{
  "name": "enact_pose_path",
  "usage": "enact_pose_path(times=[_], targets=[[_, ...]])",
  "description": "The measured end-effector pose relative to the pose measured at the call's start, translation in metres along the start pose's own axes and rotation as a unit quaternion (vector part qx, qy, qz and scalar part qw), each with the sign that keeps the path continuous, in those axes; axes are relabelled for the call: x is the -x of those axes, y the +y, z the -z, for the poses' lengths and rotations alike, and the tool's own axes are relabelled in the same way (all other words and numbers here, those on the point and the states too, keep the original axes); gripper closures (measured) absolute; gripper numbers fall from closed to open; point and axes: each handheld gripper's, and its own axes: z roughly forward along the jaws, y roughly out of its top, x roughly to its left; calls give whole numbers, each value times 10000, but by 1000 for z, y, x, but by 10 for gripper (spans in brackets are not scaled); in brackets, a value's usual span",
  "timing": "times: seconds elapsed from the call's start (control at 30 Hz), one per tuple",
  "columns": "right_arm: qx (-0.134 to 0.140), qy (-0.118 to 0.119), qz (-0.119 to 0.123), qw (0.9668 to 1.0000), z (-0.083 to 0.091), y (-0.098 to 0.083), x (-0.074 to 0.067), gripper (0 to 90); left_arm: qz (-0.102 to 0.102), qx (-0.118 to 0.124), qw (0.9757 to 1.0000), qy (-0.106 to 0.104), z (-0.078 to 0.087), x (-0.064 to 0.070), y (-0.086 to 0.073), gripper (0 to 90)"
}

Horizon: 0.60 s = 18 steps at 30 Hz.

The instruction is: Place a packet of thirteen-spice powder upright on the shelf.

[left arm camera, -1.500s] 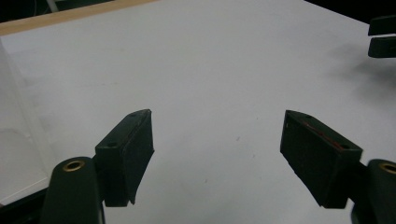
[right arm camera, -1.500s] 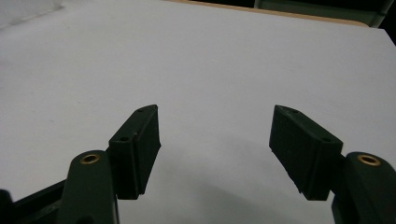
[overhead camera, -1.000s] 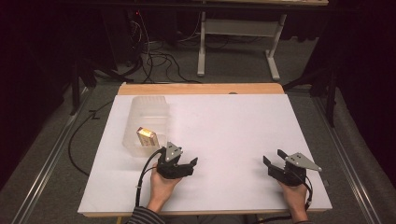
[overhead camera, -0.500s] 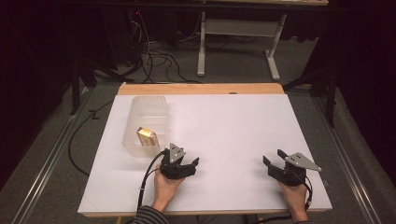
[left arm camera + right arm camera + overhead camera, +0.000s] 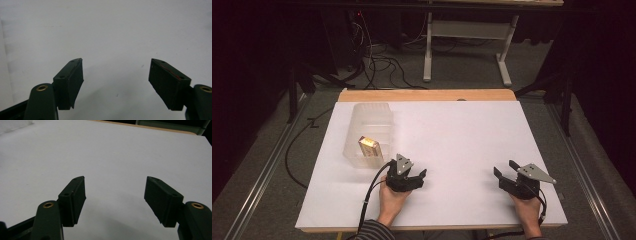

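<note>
A clear plastic bin stands on the left of the white table top. Inside it, at its near end, lies a small yellow-tan box. Just right of and nearer than the bin, a hand holds my left gripper low over the table; it is open with nothing between its jaws. My right gripper sits near the front right of the table, also open and empty. Both gripper views look across bare white surface.
A wooden strip borders the table's far edge. Beyond it are a grey floor with loose cables and a white frame stand. A metal rail runs along the floor at the left.
My left gripper has shifted slightly to the right and toward the near edge. The right gripper, the bin and the box have stayed where they were.
</note>
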Motion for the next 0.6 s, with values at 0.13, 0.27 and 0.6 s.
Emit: enact_pose_path(times=[0.13, 0.27, 0.6], targets=[[-3, 0, -1, 10000, 0, 0, 0, 340, 104, -13, 9999, 24, -1, 1, -2, 284], [-4, -6, 9, 10000, 0, 0, 0, 340, 18, 7, 10000, -24, 0, 1, -3, 284], [-13, -12, 18, 10000, 0, 0, -1, 340, -174, 226, 9994, -171, 3, -1, -7, 293]])
